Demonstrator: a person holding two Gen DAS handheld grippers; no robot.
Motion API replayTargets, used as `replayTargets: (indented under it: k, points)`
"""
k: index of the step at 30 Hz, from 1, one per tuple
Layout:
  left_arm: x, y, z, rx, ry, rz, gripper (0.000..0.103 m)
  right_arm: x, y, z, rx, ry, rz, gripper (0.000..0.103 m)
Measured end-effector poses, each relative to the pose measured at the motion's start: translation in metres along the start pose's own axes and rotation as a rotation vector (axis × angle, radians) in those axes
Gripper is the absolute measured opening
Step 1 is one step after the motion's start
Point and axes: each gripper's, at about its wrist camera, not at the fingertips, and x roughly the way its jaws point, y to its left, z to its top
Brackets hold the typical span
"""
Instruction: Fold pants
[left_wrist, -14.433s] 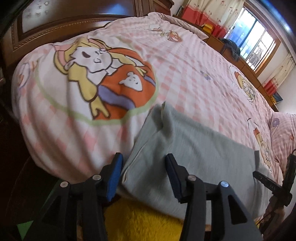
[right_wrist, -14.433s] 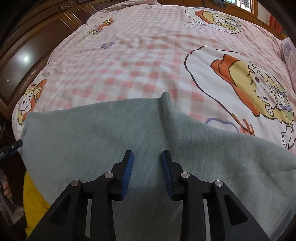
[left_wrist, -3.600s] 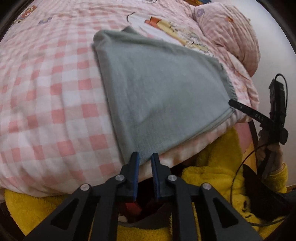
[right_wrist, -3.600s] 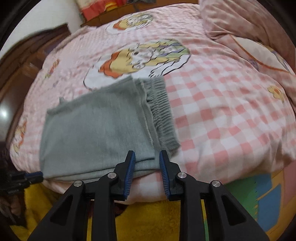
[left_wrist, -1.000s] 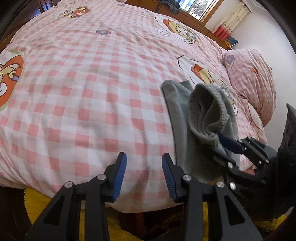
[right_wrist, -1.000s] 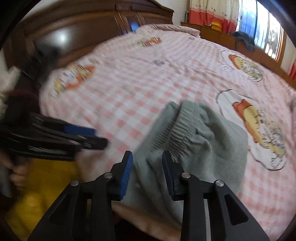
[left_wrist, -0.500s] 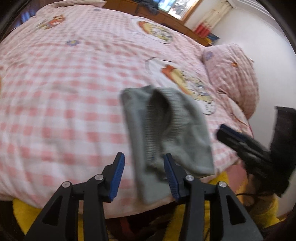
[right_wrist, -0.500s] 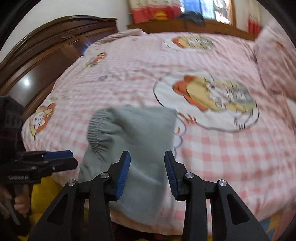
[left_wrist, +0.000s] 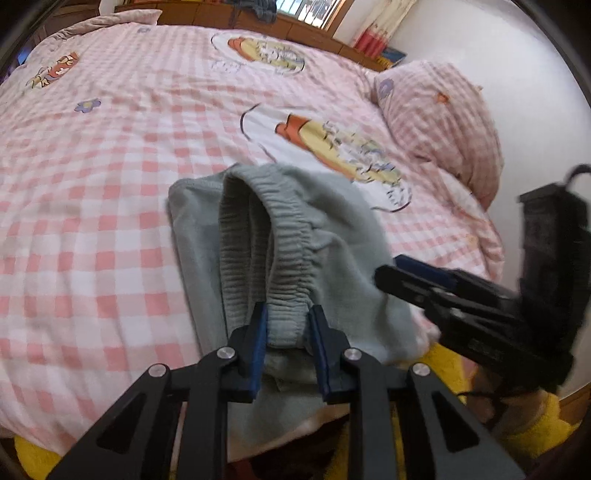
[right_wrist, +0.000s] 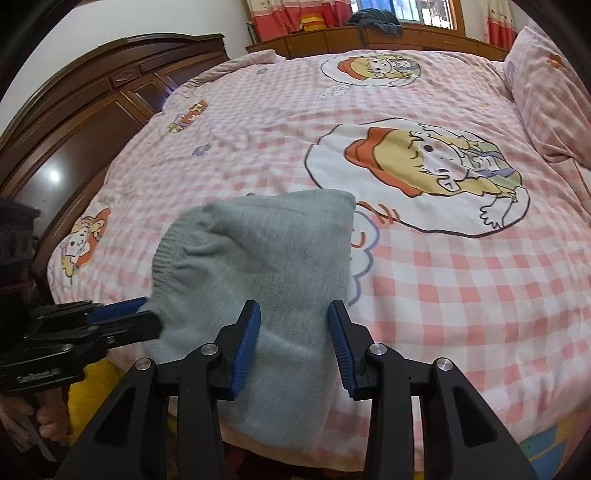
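The grey pants (left_wrist: 332, 236) lie folded into a small bundle at the near edge of the bed, with the ribbed elastic waistband (left_wrist: 291, 236) on top. My left gripper (left_wrist: 287, 325) has its jaws on either side of the waistband's near end, pinching it. My right gripper (right_wrist: 293, 332) is open, its jaws wide apart above the bundle's near part (right_wrist: 273, 266). The right gripper also shows in the left wrist view (left_wrist: 421, 277), beside the bundle. The left gripper shows in the right wrist view (right_wrist: 122, 317) at the bundle's left edge.
The pink checked duvet (right_wrist: 443, 277) with cartoon prints covers the bed. A pink pillow (left_wrist: 443, 122) lies at the right. A dark wooden footboard (right_wrist: 92, 122) stands at the left. A wooden cabinet under the window (right_wrist: 388, 40) holds dark clothes. Yellow fleece sleeves (left_wrist: 532, 424) are below the bed edge.
The right gripper let go of the folded-over waistband part and opened wide. The left gripper moved in over the bundle and closed on the waistband's near end.
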Motion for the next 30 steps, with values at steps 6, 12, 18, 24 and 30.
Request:
replayTargets:
  k: [6,12,18,24,30]
  points:
    - [-0.003,0.012,-0.014,-0.027,0.048,0.041,0.024,0.020,0.018,-0.008,-0.118,0.030,-0.091,0.041]
    - [-0.009,0.005,-0.008,-0.010,0.033,0.087,0.030,0.001,0.015,-0.001,-0.101,-0.024,-0.070,0.041]
    - [-0.032,-0.020,0.028,0.078,-0.120,0.065,0.030,0.009,0.008,0.024,-0.033,-0.060,-0.020,0.040]
    - [0.031,-0.013,0.058,0.073,-0.075,0.100,0.030,0.051,0.001,0.029,-0.023,0.003,-0.026,0.040]
    - [0.070,0.019,0.055,-0.006,-0.020,0.113,0.027,0.064,0.007,0.024,-0.097,-0.015,-0.085,0.040]
